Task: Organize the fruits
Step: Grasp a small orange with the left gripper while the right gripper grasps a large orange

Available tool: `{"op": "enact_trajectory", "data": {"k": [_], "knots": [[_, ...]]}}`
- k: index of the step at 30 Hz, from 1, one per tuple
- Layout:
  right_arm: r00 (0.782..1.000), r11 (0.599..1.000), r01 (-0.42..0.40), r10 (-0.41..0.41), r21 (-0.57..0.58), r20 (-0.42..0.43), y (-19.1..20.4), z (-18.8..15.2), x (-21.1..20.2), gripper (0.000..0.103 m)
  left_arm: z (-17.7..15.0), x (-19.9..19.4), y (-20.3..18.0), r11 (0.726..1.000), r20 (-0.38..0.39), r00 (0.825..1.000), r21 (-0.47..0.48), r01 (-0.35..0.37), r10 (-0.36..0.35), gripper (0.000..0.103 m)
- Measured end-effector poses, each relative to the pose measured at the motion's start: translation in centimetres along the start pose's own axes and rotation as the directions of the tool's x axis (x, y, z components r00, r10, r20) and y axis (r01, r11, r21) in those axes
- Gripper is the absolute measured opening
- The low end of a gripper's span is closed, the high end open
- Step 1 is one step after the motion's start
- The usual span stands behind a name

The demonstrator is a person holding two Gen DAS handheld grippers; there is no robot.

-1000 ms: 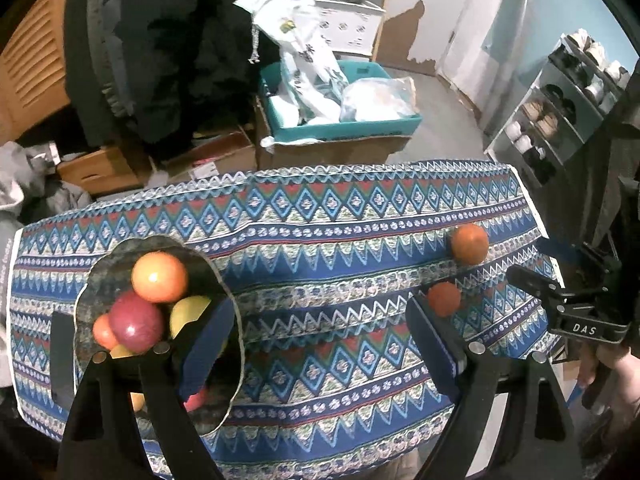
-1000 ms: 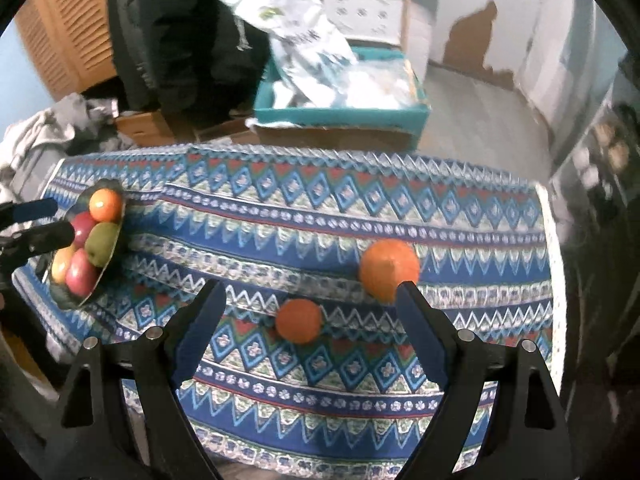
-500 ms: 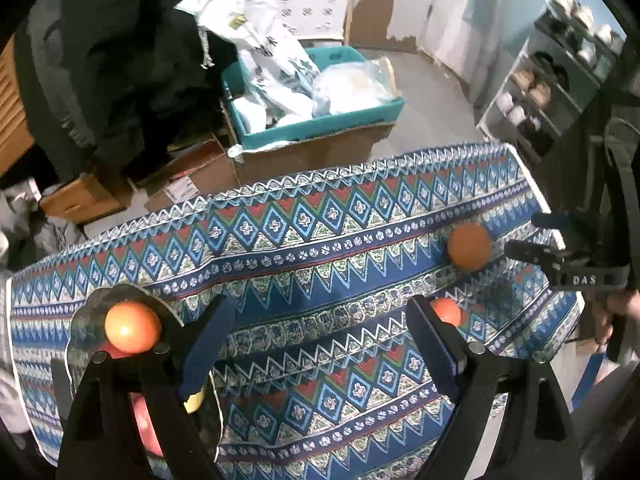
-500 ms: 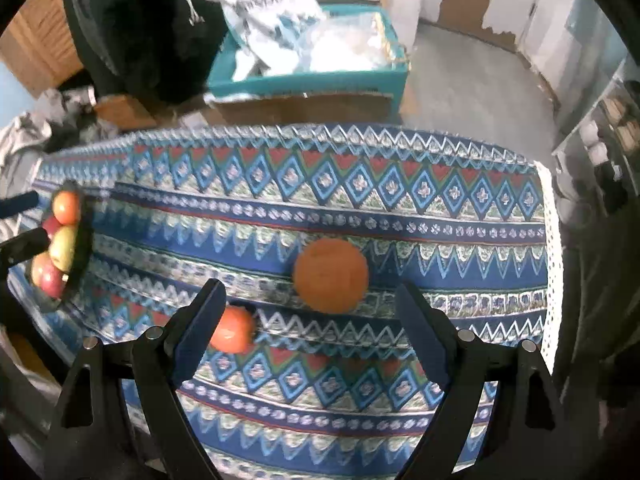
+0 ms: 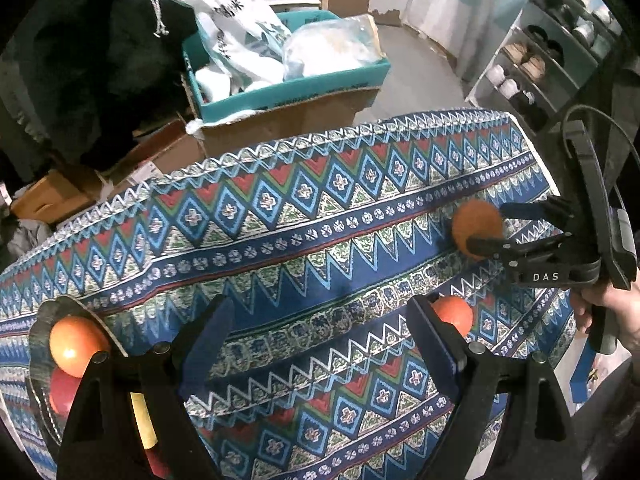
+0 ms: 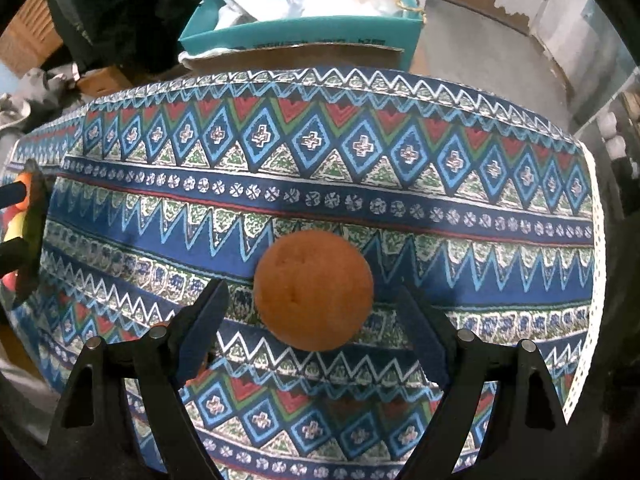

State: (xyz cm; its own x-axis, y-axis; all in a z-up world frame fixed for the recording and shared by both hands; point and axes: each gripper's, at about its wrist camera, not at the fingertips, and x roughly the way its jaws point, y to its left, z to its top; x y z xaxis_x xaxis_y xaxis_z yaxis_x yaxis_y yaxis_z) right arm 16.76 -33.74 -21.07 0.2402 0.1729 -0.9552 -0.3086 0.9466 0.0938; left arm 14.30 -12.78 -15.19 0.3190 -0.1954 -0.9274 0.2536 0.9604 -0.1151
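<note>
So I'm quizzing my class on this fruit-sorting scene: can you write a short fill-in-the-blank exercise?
1. The right gripper has its open jaws on either side of the ____.
2. The patterned tablecloth is mostly ____.
3. Behind the table, a ____ box holds bags.
4. The left gripper holds ____.

Missing: orange; blue; teal; nothing

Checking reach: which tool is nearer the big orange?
Right. The right tool straddles the big orange, jaws open; the left tool hangs well aside, near the bowl.

Two wrist fisheyes angled steeply down, close over one patterned tablecloth (image 5: 320, 240), orange (image 6: 314, 290) shared.
</note>
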Motion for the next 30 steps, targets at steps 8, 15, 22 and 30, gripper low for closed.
{"op": "enact_trajectory", "data": {"k": [8, 15, 22, 30], "knots": [[1.0, 0.999, 0.022, -0.023, -0.032, -0.008, 0.6, 1.0, 1.3, 0.074, 0.2, 1.6, -1.0, 1.0, -0.018, 1.0, 0.009, 0.019, -0.019, 0.089], [1.0, 0.999, 0.03, -0.03, -0.014, 0.0, -0.2, 0.8, 1.0, 0.066, -0.1, 2.2, -2.8, 0.998, -0.028, 0.998, 0.033, 0.049, -0.048, 0.089], [1.0, 0.998, 0.004, -0.006, 0.056, 0.03, -1.3, -1.6, -1.4, 0.066, -0.9, 3.4, -6.1, 0.993, -0.063, 0.993, 0.062, 0.103, -0.099, 0.089], [0.998, 0.991, -0.032, 0.024, 0.13, 0.059, -2.6, -5.0, -4.5, 0.066, -1.8, 5.5, -8.7, 0.987, -0.109, 0.987, 0.086, 0.132, -0.122, 0.089]]}}
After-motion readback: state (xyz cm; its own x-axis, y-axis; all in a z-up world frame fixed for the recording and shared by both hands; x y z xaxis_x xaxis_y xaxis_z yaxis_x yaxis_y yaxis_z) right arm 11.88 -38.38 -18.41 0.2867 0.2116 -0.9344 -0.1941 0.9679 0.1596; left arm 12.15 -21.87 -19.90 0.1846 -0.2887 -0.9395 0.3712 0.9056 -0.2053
